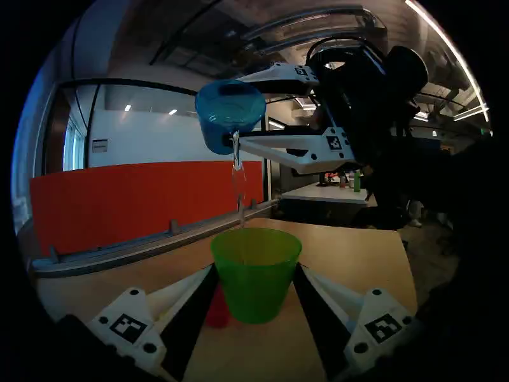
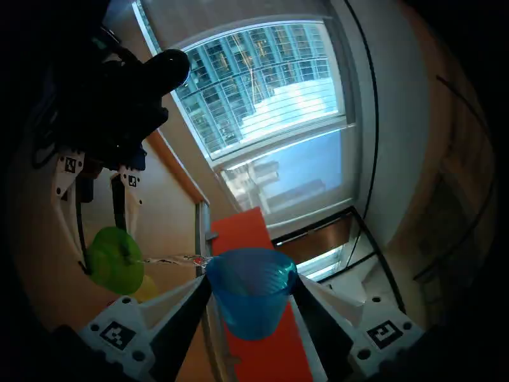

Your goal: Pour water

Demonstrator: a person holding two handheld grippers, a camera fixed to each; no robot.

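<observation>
The right gripper is squeezing a blue cup from both sides and tipping it over, high up. A thin line of water is running off its rim, straight down into the green cup. The left gripper is holding that green cup tight between its two fingers, standing upright, low by the wooden worktop - I cannot tell if it is touching. A small red thing is sitting just beside the cup.
</observation>
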